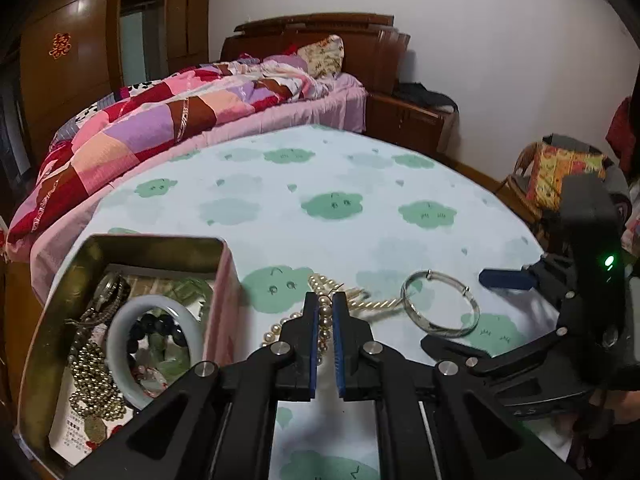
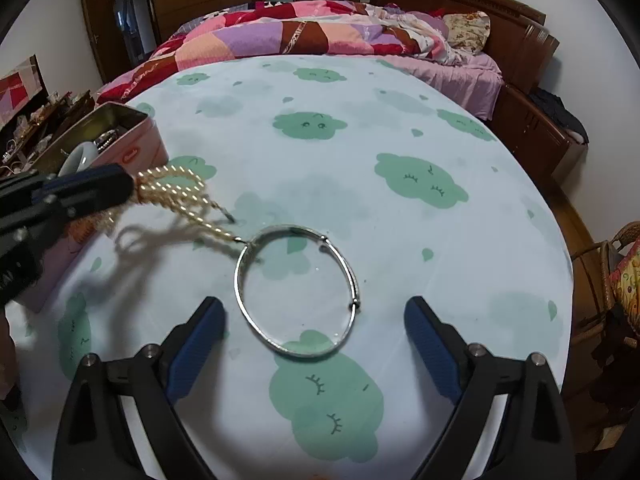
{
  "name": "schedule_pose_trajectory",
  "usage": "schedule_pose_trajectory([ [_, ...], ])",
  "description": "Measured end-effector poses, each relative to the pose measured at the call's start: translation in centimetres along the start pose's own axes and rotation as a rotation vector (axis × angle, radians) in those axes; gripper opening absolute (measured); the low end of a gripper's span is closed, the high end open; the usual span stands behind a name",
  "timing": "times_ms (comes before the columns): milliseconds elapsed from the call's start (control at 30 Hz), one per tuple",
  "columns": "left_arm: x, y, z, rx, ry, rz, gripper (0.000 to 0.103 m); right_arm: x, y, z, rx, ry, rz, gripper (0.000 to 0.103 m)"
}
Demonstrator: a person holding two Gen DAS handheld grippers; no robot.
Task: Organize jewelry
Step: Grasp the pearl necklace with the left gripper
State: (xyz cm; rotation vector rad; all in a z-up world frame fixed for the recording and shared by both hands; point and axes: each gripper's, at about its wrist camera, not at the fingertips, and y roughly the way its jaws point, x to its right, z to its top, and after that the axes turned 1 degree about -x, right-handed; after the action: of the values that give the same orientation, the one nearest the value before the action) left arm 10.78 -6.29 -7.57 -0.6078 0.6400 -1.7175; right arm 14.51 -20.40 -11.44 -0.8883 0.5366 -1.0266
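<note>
Cloud-print tablecloth (image 2: 360,208) beside bed (image 2: 304,36) with patchwork quilt

The left wrist camera sits just behind the left tongs (image 1: 326,312) and looks forward and down over the worktop (image 1: 360,184) toward the bed (image 1: 200,112). The right wrist camera sits behind the right tongs (image 2: 316,312) and looks down more steeply, close to the worktop. Both views share the bangle (image 1: 440,306), the pearls (image 1: 320,284), the tin (image 1: 224,280) and the bed behind.
</note>
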Motion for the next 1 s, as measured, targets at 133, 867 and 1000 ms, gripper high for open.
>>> schedule_pose_trajectory([
  [133, 0.2, -0.2, 0.1, 0.002, 0.012, -0.009, 0.005, 0.1, -0.3, -0.2, 0.015, 0.004, 0.004, 0.081],
  [867, 0.8, -3.4, 0.4, 0.071, 0.039, -0.025, 0.005, -0.8, -2.7, -1.0, 0.135, 0.02, -0.024, 0.01],
  [1000, 0.4, -3.1, 0.2, 0.065, 0.031, -0.02, 0.005, -0.6, -2.5, -0.9, 0.119, 0.027, -0.018, 0.008],
])
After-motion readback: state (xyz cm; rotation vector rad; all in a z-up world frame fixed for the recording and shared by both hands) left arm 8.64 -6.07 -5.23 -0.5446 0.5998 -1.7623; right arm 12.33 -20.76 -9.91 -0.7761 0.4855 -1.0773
